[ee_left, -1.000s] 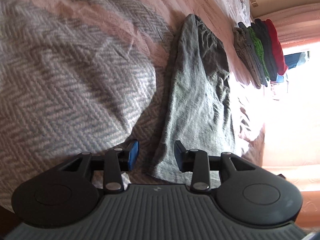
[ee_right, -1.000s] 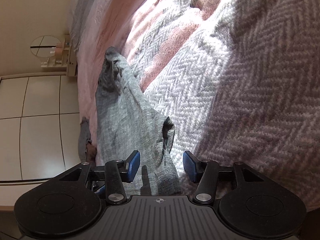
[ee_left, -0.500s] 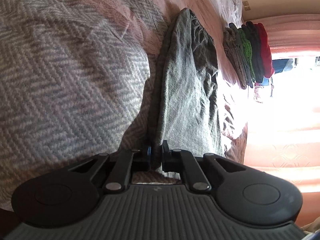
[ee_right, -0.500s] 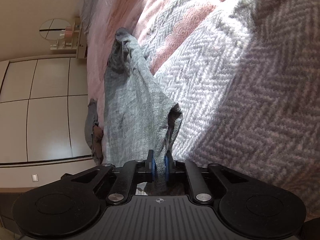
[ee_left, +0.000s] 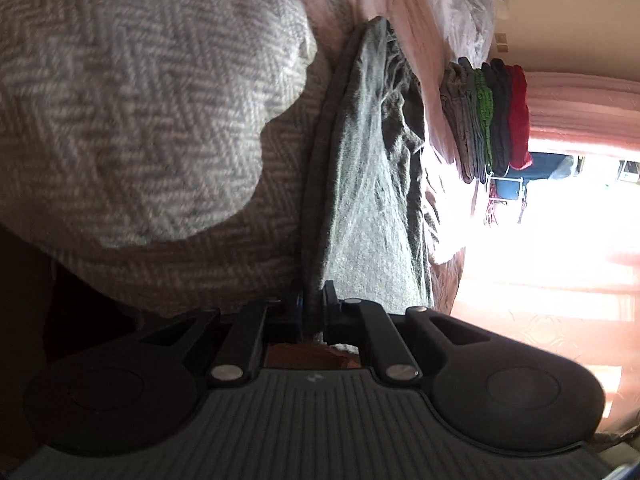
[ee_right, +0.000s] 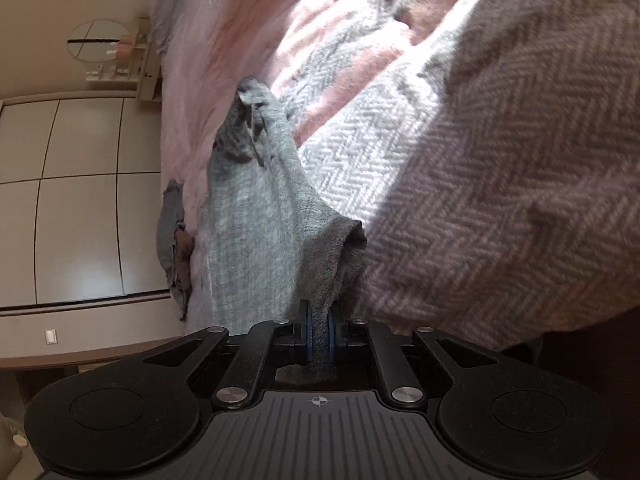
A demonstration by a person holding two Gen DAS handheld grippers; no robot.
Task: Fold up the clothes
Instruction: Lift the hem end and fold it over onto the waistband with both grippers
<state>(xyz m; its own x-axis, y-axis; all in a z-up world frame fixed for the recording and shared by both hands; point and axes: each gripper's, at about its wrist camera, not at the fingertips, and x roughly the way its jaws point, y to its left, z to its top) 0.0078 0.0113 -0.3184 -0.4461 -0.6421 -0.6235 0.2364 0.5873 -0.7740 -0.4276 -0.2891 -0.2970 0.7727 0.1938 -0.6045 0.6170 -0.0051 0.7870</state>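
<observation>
On the bed: a long grey knit garment [ee_left: 360, 184] lies stretched over a herringbone-weave grey-and-pink blanket [ee_left: 132, 92], its near end lifted off the surface.
Left gripper [ee_left: 313, 312]: pinched tight on one near corner of the garment; the jaws have just been closing, with cloth caught between them.
Right gripper [ee_right: 319, 338]: clamped on the other near corner, where a short sleeve opening bunches just above the blue pads [ee_right: 306, 336]; these jaws too have just been closing on the fabric.
Nearby: a stack of folded clothes in grey, green, black and red [ee_left: 488, 116] sits at the far edge of the bed, well apart.
Step in hand: both near corners gripped, the fold itself not yet made.
Next move: probably carry both corners together toward the far end, keeping the edge taut and level so the halves lie square.
</observation>
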